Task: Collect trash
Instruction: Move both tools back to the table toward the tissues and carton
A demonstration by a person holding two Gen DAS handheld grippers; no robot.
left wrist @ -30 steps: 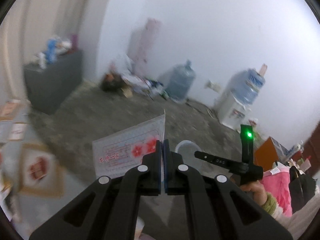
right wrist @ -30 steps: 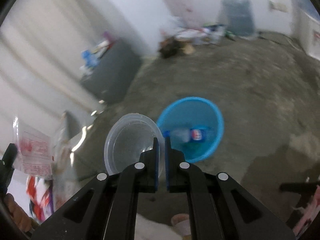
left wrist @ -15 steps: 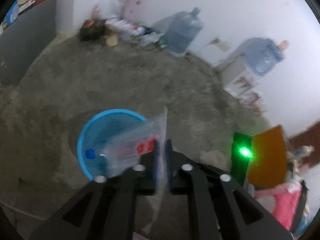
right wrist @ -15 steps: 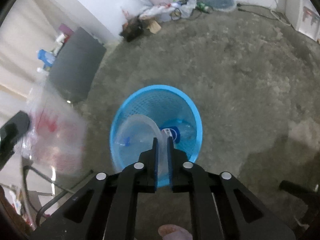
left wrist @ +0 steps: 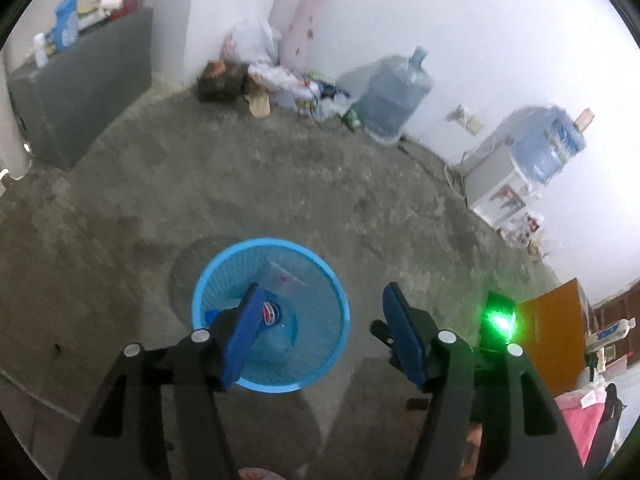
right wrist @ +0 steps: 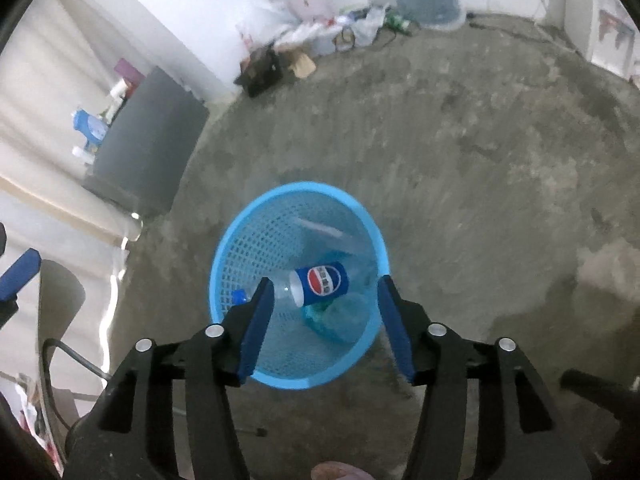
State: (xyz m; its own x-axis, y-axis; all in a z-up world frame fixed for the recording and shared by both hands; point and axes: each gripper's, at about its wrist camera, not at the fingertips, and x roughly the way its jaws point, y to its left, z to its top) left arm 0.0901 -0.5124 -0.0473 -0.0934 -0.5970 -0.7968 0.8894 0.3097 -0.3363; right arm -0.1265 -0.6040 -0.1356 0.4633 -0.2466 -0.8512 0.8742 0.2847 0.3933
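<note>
left gripper (left wrist: 320, 334): just opened, empty | right gripper (right wrist: 324, 320): just opened, empty | blue basket (right wrist: 240, 248): 1 | bottle (right wrist: 316, 286): 1

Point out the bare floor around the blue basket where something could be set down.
Bare concrete floor spreads beyond the blue basket, up to the far wall, and to its right. Crowded: the trash pile along that wall, and the grey cabinet to the left.

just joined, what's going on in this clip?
A person is binning trash with a handheld tool in each hand. Both the left tool and the right tool hang over the blue basket, jaws just opened and nothing between them. A clear wrapper and a Pepsi bottle lie inside the basket.
</note>
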